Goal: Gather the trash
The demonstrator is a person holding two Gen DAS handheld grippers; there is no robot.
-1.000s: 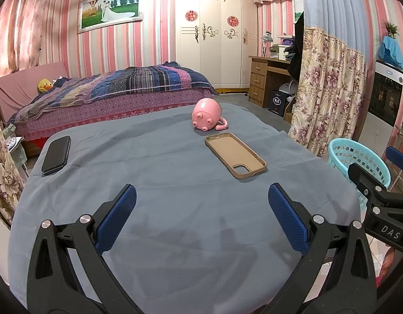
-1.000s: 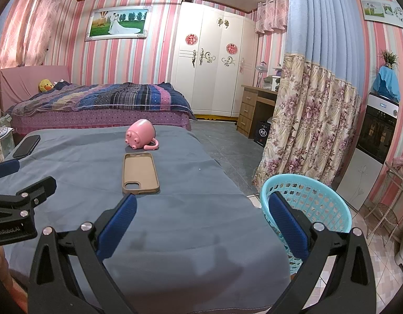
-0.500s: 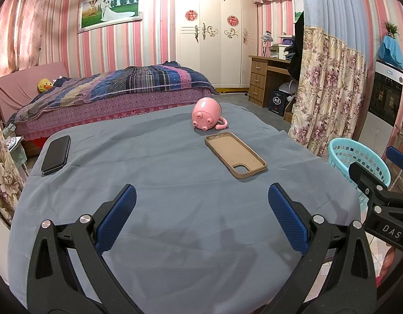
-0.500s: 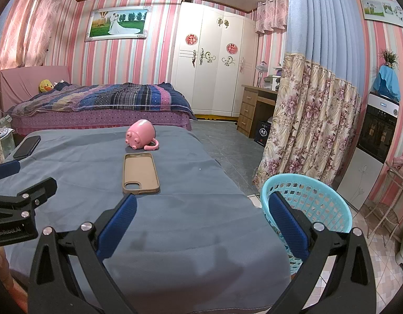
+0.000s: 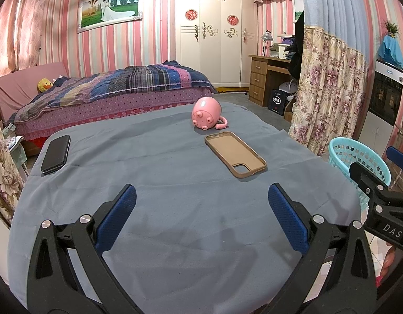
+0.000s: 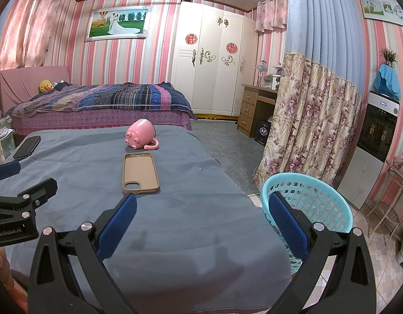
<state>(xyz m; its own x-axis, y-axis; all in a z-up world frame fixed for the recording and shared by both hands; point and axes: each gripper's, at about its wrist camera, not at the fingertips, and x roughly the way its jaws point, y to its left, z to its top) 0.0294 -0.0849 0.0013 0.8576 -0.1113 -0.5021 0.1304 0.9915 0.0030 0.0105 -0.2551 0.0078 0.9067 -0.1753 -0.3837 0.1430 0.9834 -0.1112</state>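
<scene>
A table under a grey-blue cloth (image 5: 175, 209) holds a tan phone case (image 5: 235, 154), a pink pig mug (image 5: 206, 113) lying on its side, and a black phone (image 5: 56, 154). A turquoise mesh basket (image 6: 308, 204) stands on the floor off the table's right edge; it also shows in the left wrist view (image 5: 358, 157). My left gripper (image 5: 201, 214) is open and empty over the near part of the cloth. My right gripper (image 6: 202, 219) is open and empty at the table's right front corner, its right finger in front of the basket. No loose trash shows on the cloth.
A bed (image 5: 117, 89) with a striped quilt stands beyond the table. A floral curtain (image 6: 311, 120), a wooden desk (image 6: 253, 107) and a white wardrobe (image 6: 214, 60) are at the right and back. An oven cabinet (image 6: 376, 141) stands past the basket.
</scene>
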